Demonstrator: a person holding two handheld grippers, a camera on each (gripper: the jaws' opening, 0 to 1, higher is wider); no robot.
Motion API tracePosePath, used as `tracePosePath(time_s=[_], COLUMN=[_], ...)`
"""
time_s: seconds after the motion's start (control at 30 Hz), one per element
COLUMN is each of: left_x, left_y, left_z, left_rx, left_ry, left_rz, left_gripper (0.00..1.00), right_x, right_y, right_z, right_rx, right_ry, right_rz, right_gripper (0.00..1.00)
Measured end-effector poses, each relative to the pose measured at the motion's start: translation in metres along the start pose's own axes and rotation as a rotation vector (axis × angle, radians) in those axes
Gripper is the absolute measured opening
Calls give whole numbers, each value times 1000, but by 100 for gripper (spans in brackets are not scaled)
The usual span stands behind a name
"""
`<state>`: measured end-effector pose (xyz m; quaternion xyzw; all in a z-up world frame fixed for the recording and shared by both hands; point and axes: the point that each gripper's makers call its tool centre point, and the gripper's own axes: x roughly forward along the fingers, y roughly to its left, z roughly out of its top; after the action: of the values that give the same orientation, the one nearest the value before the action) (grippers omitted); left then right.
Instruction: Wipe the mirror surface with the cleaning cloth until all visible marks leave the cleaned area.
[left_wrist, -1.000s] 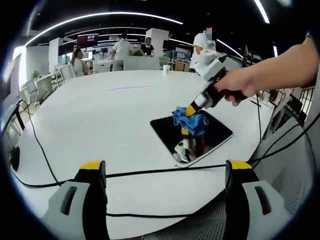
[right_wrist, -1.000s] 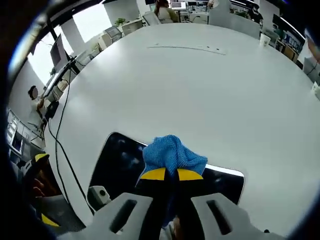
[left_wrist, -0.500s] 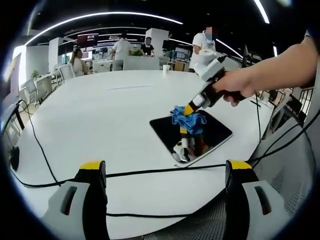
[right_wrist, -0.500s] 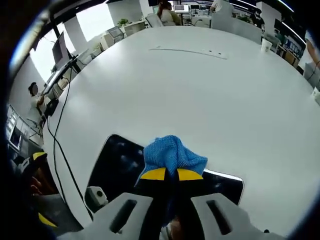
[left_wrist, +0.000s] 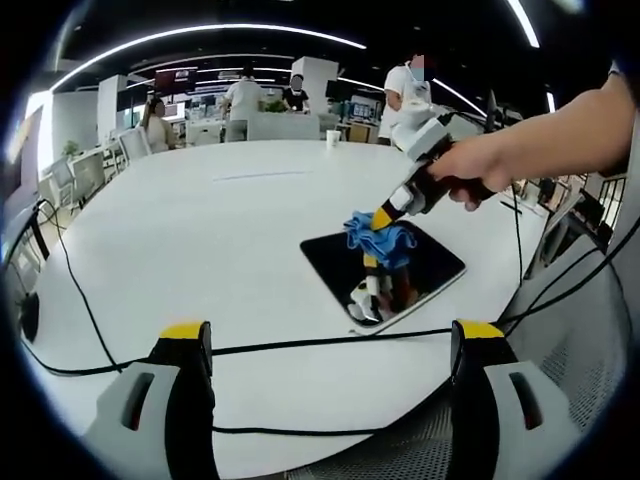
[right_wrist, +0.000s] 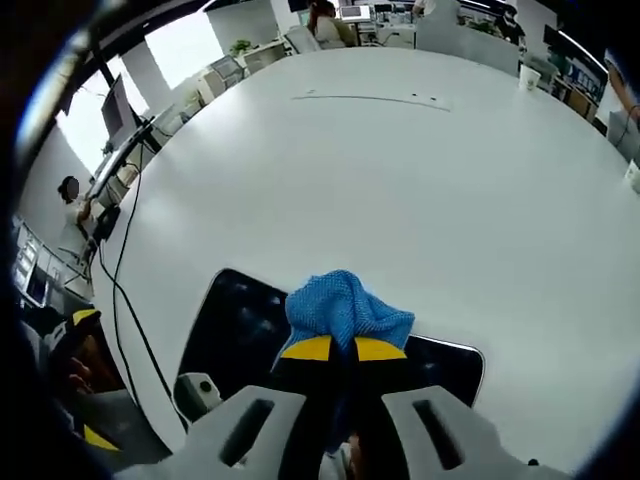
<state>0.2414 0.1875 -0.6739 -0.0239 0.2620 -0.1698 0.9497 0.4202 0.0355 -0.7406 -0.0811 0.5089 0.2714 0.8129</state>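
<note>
No legible writing. Right claw (right_wrist: 343, 349) clamped on knitted blue cleaning cloth (right_wrist: 343, 307), pressed onto glossy dark rounded-rectangle mirror (left_wrist: 420, 268) near smooth white counter's (left_wrist: 200, 240) near edge. Left claw (left_wrist: 330, 345) spread apart above black cables (left_wrist: 300, 345).

Open-plan office, white table (left_wrist: 200, 240), curved ceiling lights (left_wrist: 200, 35).

White table (left_wrist: 200, 230), black cables (left_wrist: 300, 345), perhaps cup (left_wrist: 333, 138)

Bunched blue cleaning cloth (right_wrist: 345, 310) rests on the dark, flat-lying mirror (right_wrist: 235, 330).
</note>
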Motion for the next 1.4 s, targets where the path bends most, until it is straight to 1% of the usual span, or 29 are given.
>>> tracePosePath(time_s=[0.13, 0.2, 0.3, 0.4, 0.7, 0.83, 0.93, 1.07, 1.17, 1.23, 1.27, 1.33, 1.4], left_x=[0, 1, 2, 3, 1, 1, 1, 1, 2, 2, 2, 1, 2], left_y=[-1, -3, -6, -4, -3, -3, -3, -4, -4, -3, -2, -1, -1], left_z=[0, 0, -3, -7, -4, -4, -4, -4, -3, -3, -2, 0, -3], left_rx=[1, 2, 15, 32, 30, 28, 28, 32, 31, 39, 45, 38, 29], left_ry=[-1, 3, 18, 44, 31, 29, 29, 27, 25, 21, 20, 4, 17], left_rz=[-1, -15, -25, -17, -7, -9, -8, -10, -13, -12, -4, 1, -5], left_gripper=[99, 99, 99, 99, 99, 99, 99, 99, 99, 99, 99, 99, 99], right_x=[-2, -5, -7, -7, -17, -16, -17, -15, -11, -10, -9, -7, -10], right_y=[-7, -9, -14, -19, -33, -41, -42, -50, -51, -51, -50, -51, -50], right_z=[-2, -4, -6, -7, -13, -13, -14, -13, -12, -12, -12, -11, -12], right_rx=[1, 6, 9, 10, 16, 24, 20, 25, 29, -22, -29, -18, 5], right_ry=[1, -1, -6, -5, 0, 0, 5, 16, 17, 22, 24, 26, 20], right_rz=[-8, -10, -10, -14, -33, -39, -41, -46, -48, -65, -70, -76, -80], right_gripper=[1, 1, 1, 1, 1, 1, 1, 1, 1, 1, 1, 1, 1])
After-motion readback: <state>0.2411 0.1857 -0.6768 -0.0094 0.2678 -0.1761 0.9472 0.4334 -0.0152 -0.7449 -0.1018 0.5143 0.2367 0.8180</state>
